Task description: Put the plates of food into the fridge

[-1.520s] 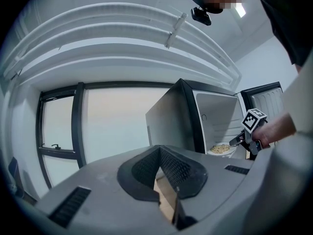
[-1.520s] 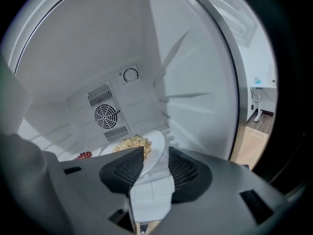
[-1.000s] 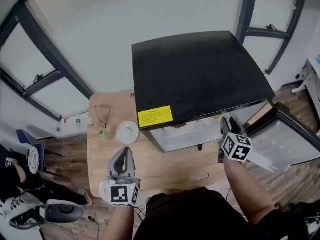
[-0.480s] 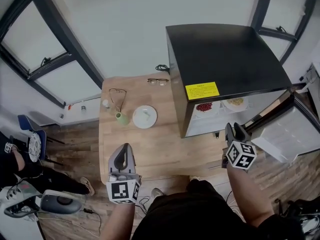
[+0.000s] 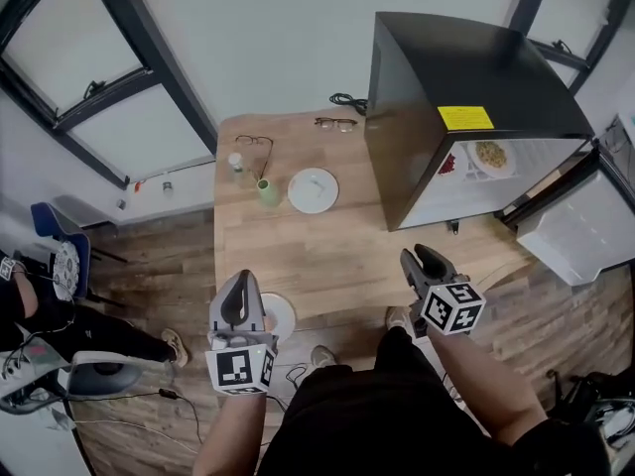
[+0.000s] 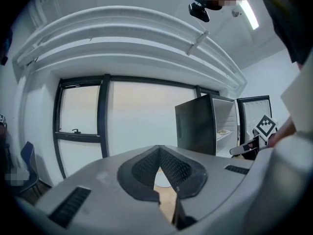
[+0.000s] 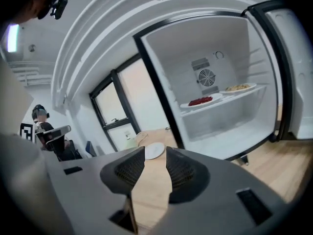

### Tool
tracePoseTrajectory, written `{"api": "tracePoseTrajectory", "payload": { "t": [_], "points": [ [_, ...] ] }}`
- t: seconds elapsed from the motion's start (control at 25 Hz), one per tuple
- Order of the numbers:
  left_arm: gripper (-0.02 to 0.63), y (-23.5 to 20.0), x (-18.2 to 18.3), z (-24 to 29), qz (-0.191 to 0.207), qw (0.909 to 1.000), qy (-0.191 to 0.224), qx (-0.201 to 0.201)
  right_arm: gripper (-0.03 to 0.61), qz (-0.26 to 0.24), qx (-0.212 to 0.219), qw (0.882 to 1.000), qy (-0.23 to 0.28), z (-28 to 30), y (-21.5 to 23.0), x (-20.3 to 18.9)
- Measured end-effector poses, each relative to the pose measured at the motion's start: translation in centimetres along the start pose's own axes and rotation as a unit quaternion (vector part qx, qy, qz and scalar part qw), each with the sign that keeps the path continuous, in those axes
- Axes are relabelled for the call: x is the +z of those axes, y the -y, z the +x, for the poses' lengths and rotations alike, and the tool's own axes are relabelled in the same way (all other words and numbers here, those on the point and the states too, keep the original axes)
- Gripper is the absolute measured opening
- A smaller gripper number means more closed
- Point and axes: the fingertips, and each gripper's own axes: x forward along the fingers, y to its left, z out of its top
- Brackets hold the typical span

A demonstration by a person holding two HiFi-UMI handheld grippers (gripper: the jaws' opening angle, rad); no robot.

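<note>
Plates of food (2) sit inside the open fridge (image 5: 466, 77), red-topped plate (image 5: 448, 163) beside noodle plate (image 5: 491, 154), well beyond the right tongs (image 5: 425, 261), which have just been narrowing yet stand parted, nothing between. Left tongs (image 5: 239, 288) are pinched together, empty, at the tabletop (image 5: 327, 256) edge.

Wood floor (image 5: 159, 266), white wall (image 5: 288, 38), dark-framed windows (image 5: 60, 38)

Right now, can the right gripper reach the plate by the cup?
Probably yes: only bare table lies between the right gripper and the plate. Its jaws have just been closing but are apart and empty.
</note>
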Motion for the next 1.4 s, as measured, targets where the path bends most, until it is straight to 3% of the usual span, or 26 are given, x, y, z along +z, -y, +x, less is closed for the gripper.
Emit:
{"api": "tracePoseTrajectory", "payload": {
  "t": [0.2,0.52,0.72,1.0,1.24,1.4],
  "points": [
    [0.003,-3.7,-2.1,-4.2,0.005,0.9997,-0.013,0.020,0.152,0.017,0.080,0.996,-0.037,1.7,-7.7,-6.2],
    [0.003,-8.9,-4.3,-10.8,0.032,0.9963,-0.039,0.069,0.152,0.041,0.151,0.977,-0.143,4.7,-16.4,-17.5],
    [0.003,-10.6,-5.7,-13.2,0.031,0.9931,-0.061,0.095,0.153,0.117,0.159,0.962,-0.190,5.7,-18.3,-22.7],
    [0.003,-11.9,-7.7,-15.8,0.052,0.9880,-0.098,0.107,0.153,0.168,0.150,0.944,-0.242,6.6,-20.1,-28.3],
    [0.003,-12.9,-9.3,-17.5,0.053,0.9841,-0.128,0.112,0.153,0.184,0.152,0.932,-0.272,7.9,-21.9,-31.2],
    [0.003,-13.4,-9.2,-17.9,0.051,0.9846,-0.122,0.114,0.153,0.230,0.148,0.921,-0.278,8.9,-22.7,-32.1]
  ]
}}
